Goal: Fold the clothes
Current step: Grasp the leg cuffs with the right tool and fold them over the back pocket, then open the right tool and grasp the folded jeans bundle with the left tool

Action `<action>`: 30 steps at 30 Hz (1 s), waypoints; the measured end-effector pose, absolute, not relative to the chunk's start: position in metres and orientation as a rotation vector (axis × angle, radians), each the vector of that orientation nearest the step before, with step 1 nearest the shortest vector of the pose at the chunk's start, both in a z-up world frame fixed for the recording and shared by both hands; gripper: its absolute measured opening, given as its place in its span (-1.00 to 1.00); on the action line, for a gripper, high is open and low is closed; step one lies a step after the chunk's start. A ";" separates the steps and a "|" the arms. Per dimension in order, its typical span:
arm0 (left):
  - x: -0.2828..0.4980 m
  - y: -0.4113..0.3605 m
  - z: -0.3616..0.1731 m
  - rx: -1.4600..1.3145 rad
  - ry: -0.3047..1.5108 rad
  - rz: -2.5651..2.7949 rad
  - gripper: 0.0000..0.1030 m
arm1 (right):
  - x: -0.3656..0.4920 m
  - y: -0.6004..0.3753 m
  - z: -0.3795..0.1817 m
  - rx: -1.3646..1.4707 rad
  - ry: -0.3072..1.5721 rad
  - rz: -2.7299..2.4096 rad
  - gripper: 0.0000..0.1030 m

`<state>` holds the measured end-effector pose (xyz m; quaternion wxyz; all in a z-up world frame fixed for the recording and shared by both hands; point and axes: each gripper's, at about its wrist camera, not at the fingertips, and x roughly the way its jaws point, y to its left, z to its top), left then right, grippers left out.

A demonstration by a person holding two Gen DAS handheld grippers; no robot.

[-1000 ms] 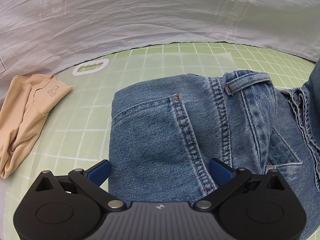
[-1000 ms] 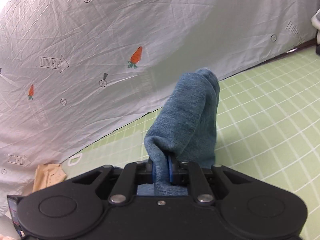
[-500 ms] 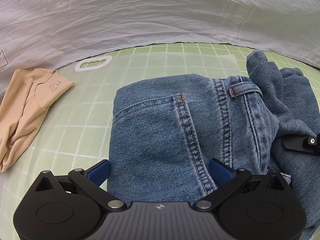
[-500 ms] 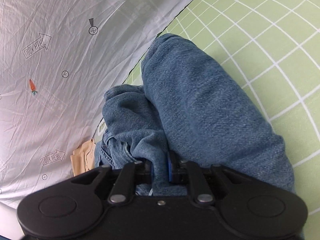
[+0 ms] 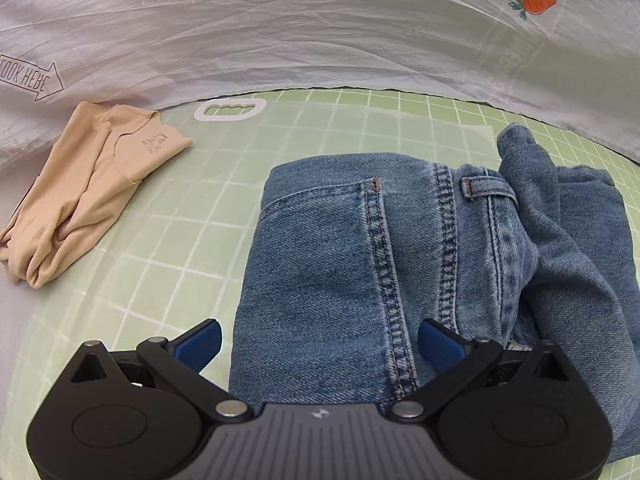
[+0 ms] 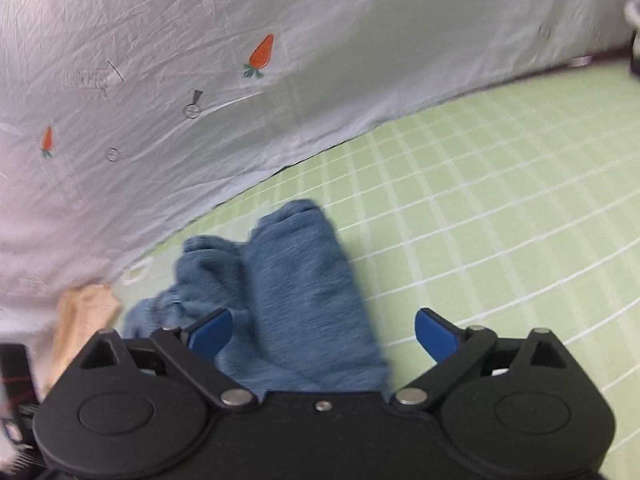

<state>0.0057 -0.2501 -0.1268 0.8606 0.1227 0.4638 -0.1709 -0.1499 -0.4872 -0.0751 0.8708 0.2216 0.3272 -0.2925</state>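
Jeans [image 5: 352, 264]: blue denim, folded into a thick bundle, centre to right of the left wrist frame, lying on the green grid mat [image 5: 168, 240]. Seams and a belt loop face up; a looser leg section is heaped over the bundle's right side.

Left gripper [image 5: 320, 344]: bottom centre of the frame, blue fingers spread wide, straddling the near edge of the jeans; nothing clamped between them.

Right gripper [image 6: 324, 332]: bottom centre of the right wrist frame, fingers likewise wide apart, holding nothing; the heaped denim lies just ahead of and between them. View is motion-blurred.

Beige garment [image 5: 84, 188]: folded, left of frame, well apart from the jeans, its far end against the backdrop.

White backdrop sheet [image 5: 280, 32]: upper frame, printed with carrots and arrows.

White handle-shaped cutout [image 5: 230, 110]: on the mat's far edge, upper centre-left.
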 end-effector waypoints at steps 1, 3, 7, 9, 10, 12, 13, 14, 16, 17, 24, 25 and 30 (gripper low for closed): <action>0.001 -0.250 -0.122 0.238 0.968 -0.354 1.00 | -0.153 -0.488 -0.075 0.352 0.723 -0.667 0.96; -0.008 -0.254 -0.112 0.202 0.959 -0.359 1.00 | -0.163 -0.490 -0.078 0.166 0.795 -0.750 0.96; -0.026 -0.270 -0.094 0.134 0.948 -0.415 0.97 | -0.188 -0.507 -0.090 0.149 0.857 -0.774 0.96; -0.032 -0.285 -0.090 0.108 0.958 -0.472 0.91 | -0.198 -0.519 -0.095 0.184 0.883 -0.769 0.96; -0.034 -0.295 -0.089 0.097 0.966 -0.505 0.88 | -0.201 -0.526 -0.098 0.193 0.895 -0.771 0.96; -0.036 -0.314 -0.091 0.090 0.984 -0.552 0.78 | -0.203 -0.542 -0.102 0.220 0.901 -0.778 0.96; -0.037 -0.323 -0.094 0.094 0.995 -0.566 0.75 | -0.203 -0.550 -0.104 0.234 0.902 -0.781 0.97; -0.037 -0.332 -0.097 0.098 1.006 -0.580 0.69 | -0.203 -0.559 -0.106 0.248 0.904 -0.787 0.97; -0.038 -0.350 -0.102 0.107 1.027 -0.607 0.62 | -0.202 -0.576 -0.108 0.271 0.908 -0.800 0.96; -0.039 -0.359 -0.105 0.111 1.038 -0.621 0.61 | -0.202 -0.582 -0.108 0.278 0.912 -0.807 0.96; -0.036 -0.376 -0.123 0.150 1.111 -0.634 0.64 | -0.213 -0.603 -0.111 0.393 0.915 -0.848 0.96; -0.036 -0.375 -0.123 0.156 1.110 -0.634 0.64 | -0.214 -0.604 -0.112 0.406 0.915 -0.854 0.96; -0.038 -0.373 -0.123 0.187 1.104 -0.632 0.32 | -0.220 -0.612 -0.119 0.470 0.915 -0.885 0.96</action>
